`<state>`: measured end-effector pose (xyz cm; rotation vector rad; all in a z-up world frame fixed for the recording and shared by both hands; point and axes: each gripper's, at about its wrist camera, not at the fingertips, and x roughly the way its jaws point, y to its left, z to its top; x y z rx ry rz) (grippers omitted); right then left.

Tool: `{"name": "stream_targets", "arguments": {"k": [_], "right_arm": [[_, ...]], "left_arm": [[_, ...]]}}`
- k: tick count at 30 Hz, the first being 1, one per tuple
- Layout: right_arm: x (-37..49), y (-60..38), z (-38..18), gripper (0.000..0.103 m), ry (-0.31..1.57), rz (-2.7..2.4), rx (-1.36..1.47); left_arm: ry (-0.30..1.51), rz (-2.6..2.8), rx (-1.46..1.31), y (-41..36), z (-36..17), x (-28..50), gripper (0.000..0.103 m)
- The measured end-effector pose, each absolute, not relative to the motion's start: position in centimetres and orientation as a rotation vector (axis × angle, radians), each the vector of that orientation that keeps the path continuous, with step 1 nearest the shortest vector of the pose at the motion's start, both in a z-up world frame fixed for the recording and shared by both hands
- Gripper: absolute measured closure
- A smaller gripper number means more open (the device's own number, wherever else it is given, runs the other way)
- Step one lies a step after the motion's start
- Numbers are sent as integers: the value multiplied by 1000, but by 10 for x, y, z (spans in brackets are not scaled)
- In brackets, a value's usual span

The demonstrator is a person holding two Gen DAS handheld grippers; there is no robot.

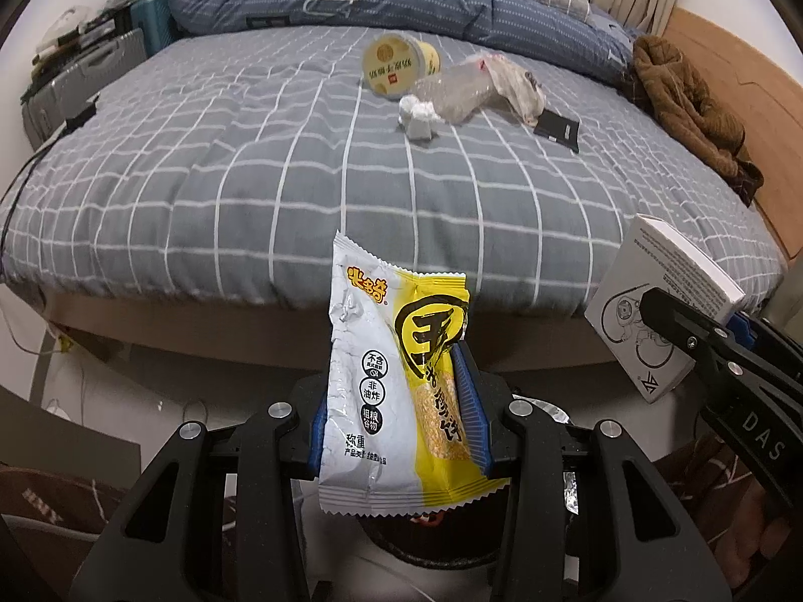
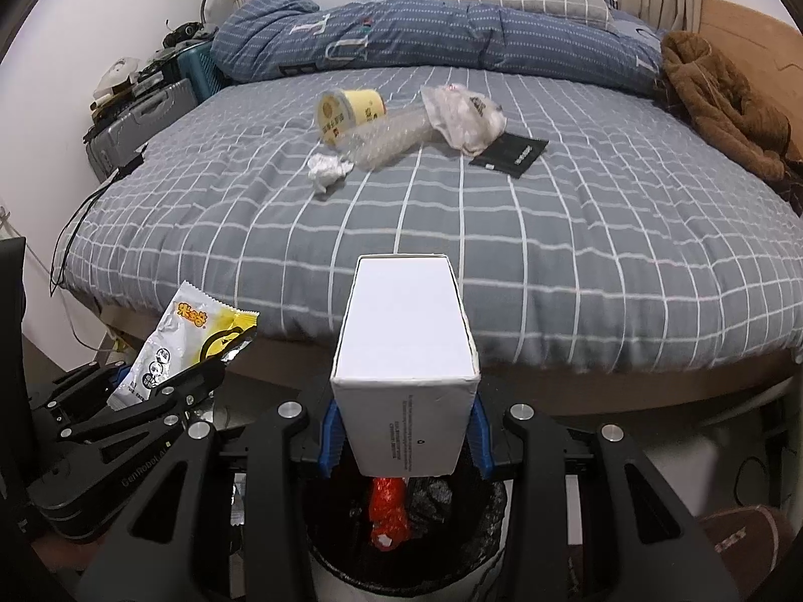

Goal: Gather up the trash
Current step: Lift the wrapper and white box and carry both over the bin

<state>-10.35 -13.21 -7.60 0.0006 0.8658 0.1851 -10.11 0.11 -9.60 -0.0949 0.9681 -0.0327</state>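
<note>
My left gripper (image 1: 399,416) is shut on a white and yellow snack wrapper (image 1: 389,376), which stands upright between its blue pads. My right gripper (image 2: 404,429) is shut on a white cardboard box (image 2: 406,351). Both hang over a black-lined trash bin (image 2: 451,547) on the floor in front of the bed; a red wrapper (image 2: 386,511) lies in it. In the left wrist view the box (image 1: 657,301) shows at the right. In the right wrist view the wrapper (image 2: 185,341) shows at the left. On the bed lie a yellow cup (image 2: 349,113), bubble wrap (image 2: 389,143), crumpled tissue (image 2: 328,170), a plastic bag (image 2: 464,118) and a black packet (image 2: 509,153).
The bed has a grey checked sheet (image 2: 552,251), with a blue quilt (image 2: 401,35) heaped at the back and a brown garment (image 2: 727,105) at its right edge. Suitcases (image 2: 135,120) and clutter stand along the left wall. A cable (image 2: 70,236) hangs over the bed's left side.
</note>
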Motion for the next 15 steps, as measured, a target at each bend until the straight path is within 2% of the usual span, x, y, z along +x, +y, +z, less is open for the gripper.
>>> {"name": "stream_targets", "arguments": {"k": [15], "right_arm": [[-115,-129,-131,66,1014,197,-4]], "left_arm": [[1086,-34,-99,6,-150,-117,63]]}}
